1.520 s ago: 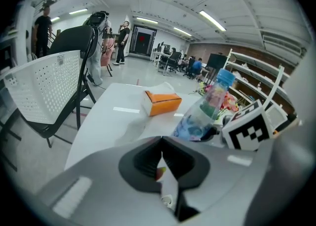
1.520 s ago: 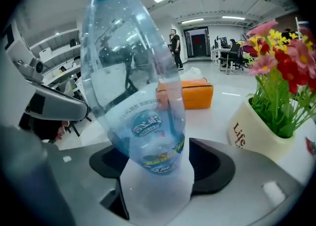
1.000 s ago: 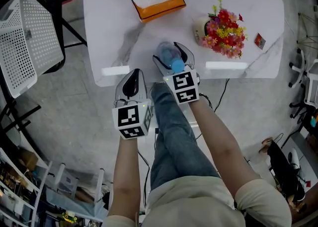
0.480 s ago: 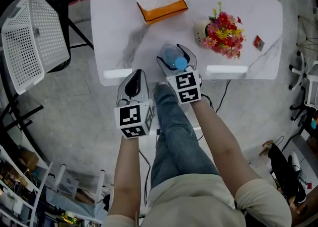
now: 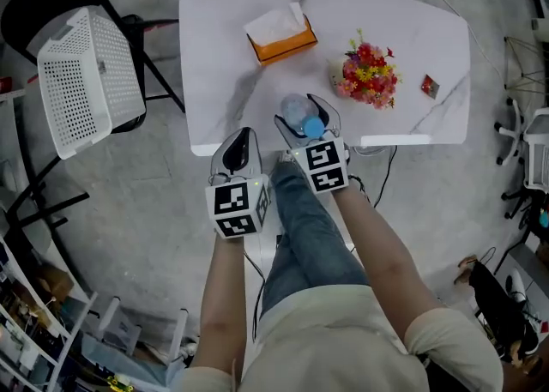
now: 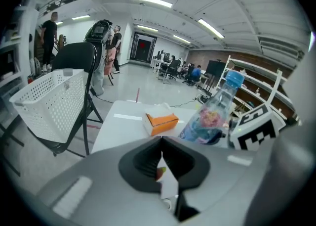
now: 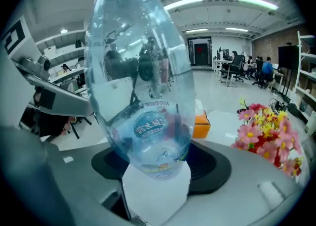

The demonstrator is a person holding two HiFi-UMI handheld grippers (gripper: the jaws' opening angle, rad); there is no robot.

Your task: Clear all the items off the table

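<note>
My right gripper (image 5: 305, 117) is shut on a clear plastic bottle (image 5: 297, 111) with a blue cap, held over the near edge of the white table (image 5: 223, 64). In the right gripper view the bottle (image 7: 140, 81) stands upright between the jaws and fills the frame. My left gripper (image 5: 240, 143) hangs just off the table's near edge, to the left of the right one, shut with nothing in it. On the table are an orange tissue box (image 5: 280, 34), a pot of red and yellow flowers (image 5: 367, 73) and a small red item (image 5: 429, 84).
A white perforated basket (image 5: 86, 77) rests on a black chair to the left of the table. The person's legs are under the near edge. Office chairs and cables stand at the right. The left gripper view also shows the basket (image 6: 47, 101).
The head view has pulled back, so the whole table and the basket now show. The right gripper still holds the bottle at the near edge. The left gripper stays shut beside it.
</note>
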